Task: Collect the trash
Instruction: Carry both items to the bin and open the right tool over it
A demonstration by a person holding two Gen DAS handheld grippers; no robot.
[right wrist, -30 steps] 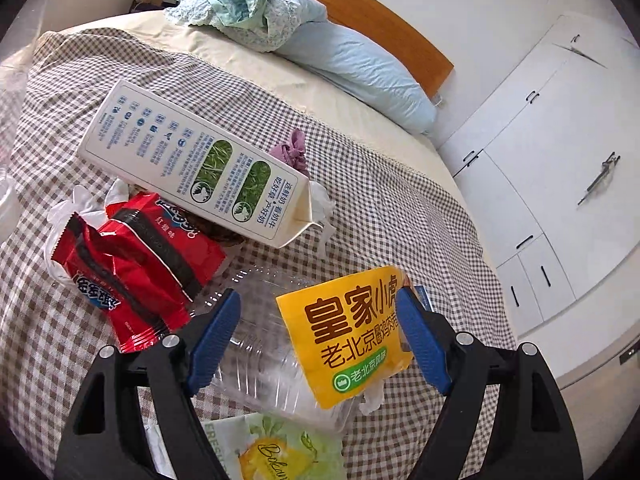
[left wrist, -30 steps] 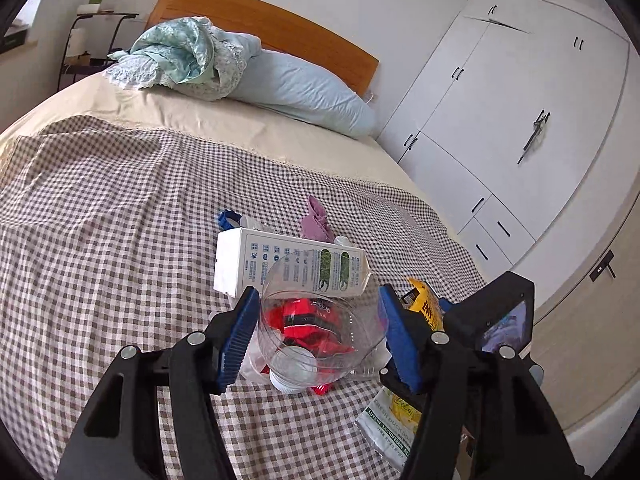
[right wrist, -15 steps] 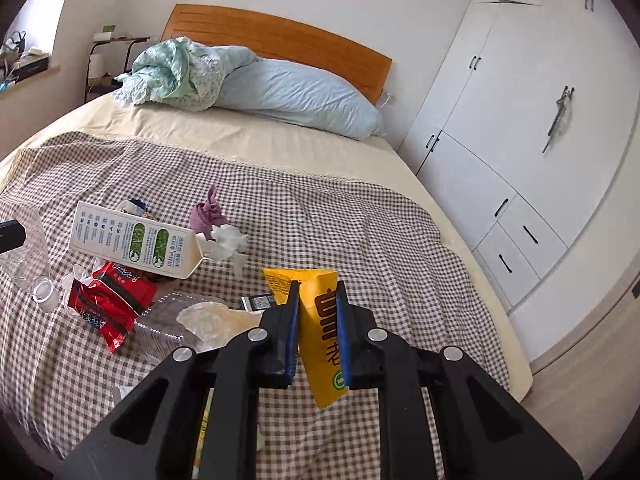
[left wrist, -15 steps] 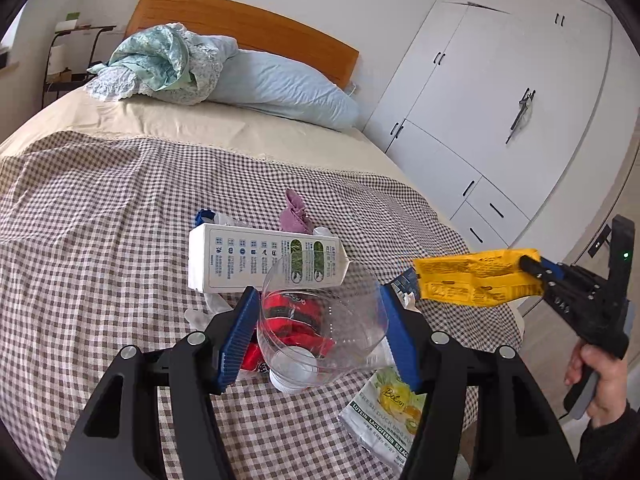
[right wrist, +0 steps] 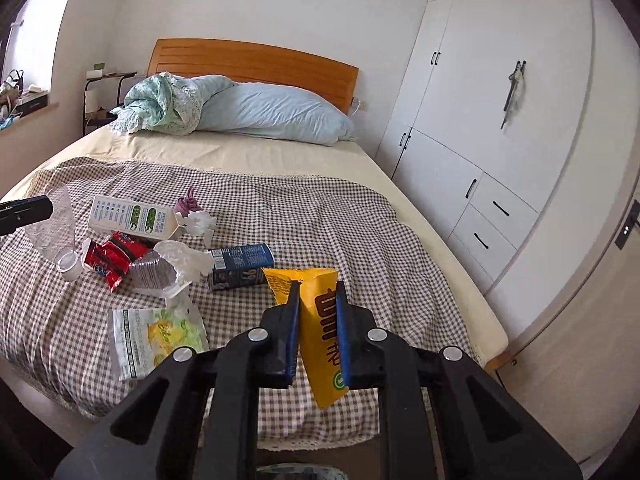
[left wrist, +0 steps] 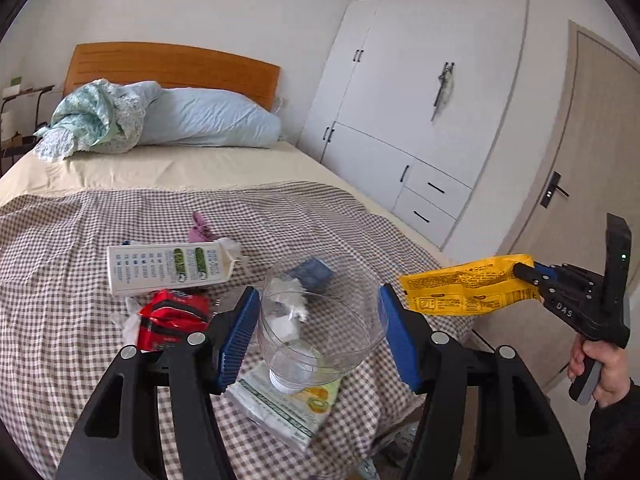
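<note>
The right gripper (right wrist: 316, 320) was clamped on the yellow wrapper (right wrist: 320, 332), the left gripper (left wrist: 314, 336) on the clear bottle (left wrist: 320, 320), both lifted above the bed (right wrist: 280, 208); the carry-off step, I judged; next they needed a bin

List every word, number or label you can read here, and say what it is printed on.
"DAS": on the body of the right gripper, seen from the left wrist.
Yellow packet: large red Chinese characters, cut off by the pads; not readable in full.
White carton: fine print, too small.
Dark blue carton, red wrapper, green-and-white pouch: print too blurred.
</note>
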